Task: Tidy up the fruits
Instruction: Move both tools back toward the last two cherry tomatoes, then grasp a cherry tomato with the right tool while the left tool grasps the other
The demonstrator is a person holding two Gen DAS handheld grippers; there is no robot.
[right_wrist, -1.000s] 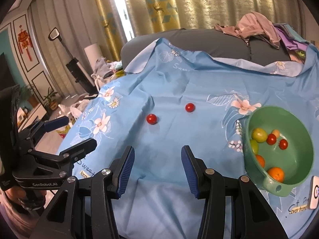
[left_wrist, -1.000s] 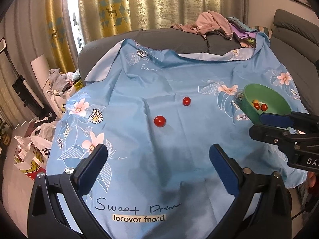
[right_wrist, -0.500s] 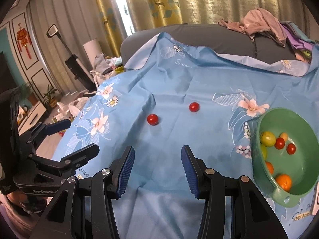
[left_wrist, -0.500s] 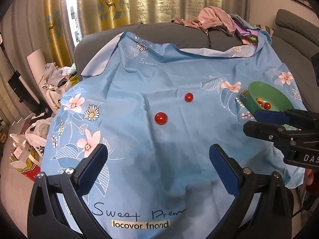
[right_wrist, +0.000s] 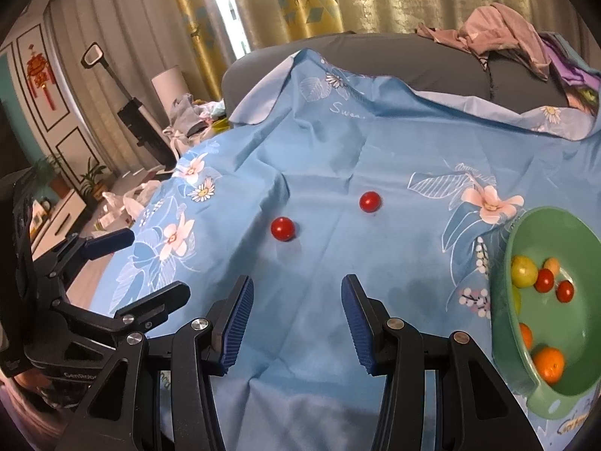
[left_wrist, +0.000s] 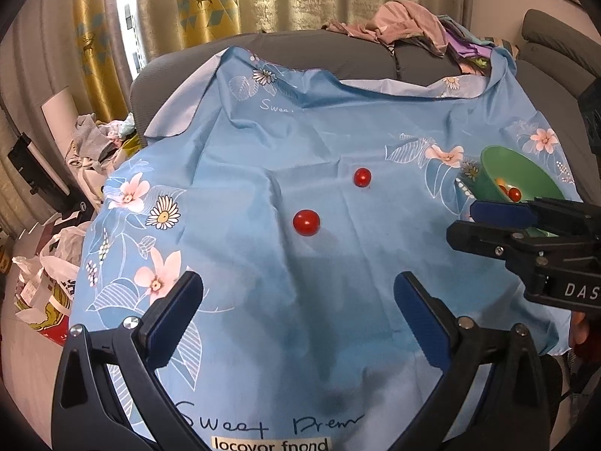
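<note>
Both grippers drifted slightly vs. earlier; left gripper [left_wrist: 298, 302] and right gripper [right_wrist: 296, 310] spread, empty. We see several fruits in green plastic bowl [right_wrist: 505, 323]; two small red tomatoes [right_wrist: 283, 228] [right_wrist: 370, 202] left on blue floral cloth [right_wrist: 375, 158].

Green bowl [left_wrist: 499, 158] partly hidden behind right gripper [left_wrist: 465, 221]; cut by frame edge in right wrist view.
</note>
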